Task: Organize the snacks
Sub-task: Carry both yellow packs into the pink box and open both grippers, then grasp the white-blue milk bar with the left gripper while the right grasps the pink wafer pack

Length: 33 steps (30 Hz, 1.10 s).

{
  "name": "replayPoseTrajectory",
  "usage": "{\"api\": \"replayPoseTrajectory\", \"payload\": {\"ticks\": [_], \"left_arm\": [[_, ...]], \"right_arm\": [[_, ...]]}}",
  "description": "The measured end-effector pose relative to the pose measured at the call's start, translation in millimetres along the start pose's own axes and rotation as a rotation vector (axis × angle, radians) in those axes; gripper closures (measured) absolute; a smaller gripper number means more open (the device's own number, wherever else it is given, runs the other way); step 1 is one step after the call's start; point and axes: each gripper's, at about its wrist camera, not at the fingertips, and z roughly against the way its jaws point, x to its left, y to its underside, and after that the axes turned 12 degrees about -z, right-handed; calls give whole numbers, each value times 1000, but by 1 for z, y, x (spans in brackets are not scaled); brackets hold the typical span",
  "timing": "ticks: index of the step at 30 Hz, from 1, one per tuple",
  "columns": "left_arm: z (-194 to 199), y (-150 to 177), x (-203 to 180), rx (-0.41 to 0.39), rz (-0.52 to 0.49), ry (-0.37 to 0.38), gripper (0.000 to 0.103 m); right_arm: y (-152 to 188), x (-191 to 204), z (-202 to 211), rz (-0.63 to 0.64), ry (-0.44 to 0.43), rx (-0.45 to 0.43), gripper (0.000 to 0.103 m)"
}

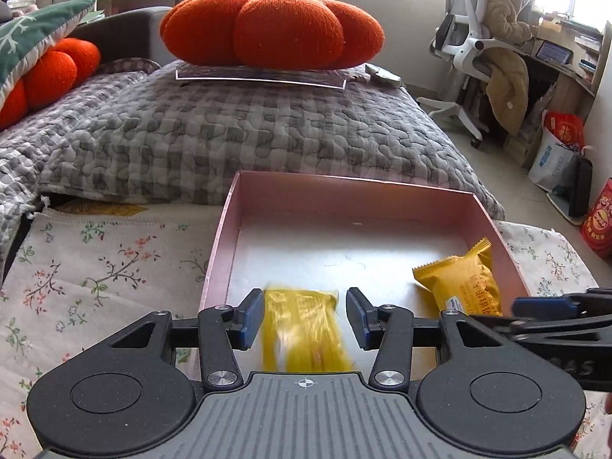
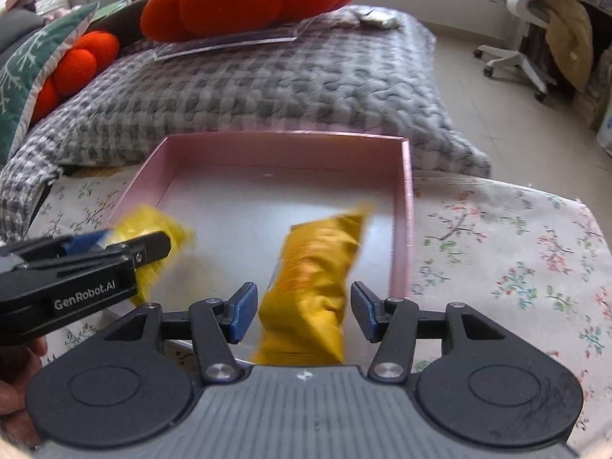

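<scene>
Pink box [image 1: 367, 195] open-topped on floral cloth [image 1: 95, 267], just in front of grey quilt [image 1: 229, 134]; orange cushion [image 1: 271, 26] on quilt further back.

Left gripper [image 1: 305, 315]: jaws apart, pads either side of a yellow packet [image 1: 306, 329], not pressing it. Packet blurred; long axis running along the fingers, far end pointing toward the box's back wall. In the right wrist view, same left gripper [image 2: 126, 244] at the box's left wall with that packet [image 2: 160, 229] beside its tips; contact not resolvable through blur.

Right gripper [image 2: 304, 311]: jaws apart, gaps visible between pads and second packet [image 2: 317, 287]. Second packet blurred, long axis roughly along the fingers, crimped far end tilted right toward the box's right wall. Cannot tell whether resting on box floor or in the air. In the left wrist view, second packet [image 1: 463, 283] in the box's near right corner, crimped end pointing away and right; right gripper [image 1: 543, 306] just beside it at the right edge.
</scene>
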Motion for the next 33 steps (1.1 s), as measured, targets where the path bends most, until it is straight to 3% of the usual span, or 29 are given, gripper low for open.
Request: {"api": "replayPoseTrajectory", "payload": {"ticks": [8, 13, 25, 33], "left_arm": [[41, -2, 4, -18, 85, 12, 38], [74, 9, 6, 11, 91, -37, 29], [152, 52, 16, 34, 119, -134, 16], [163, 89, 14, 81, 163, -76, 16]], "right_arm": [[6, -13, 53, -83, -49, -95, 37], [22, -29, 87, -154, -95, -123, 28], [60, -50, 137, -263, -142, -112, 18], [91, -56, 134, -368, -170, -6, 17]]}}
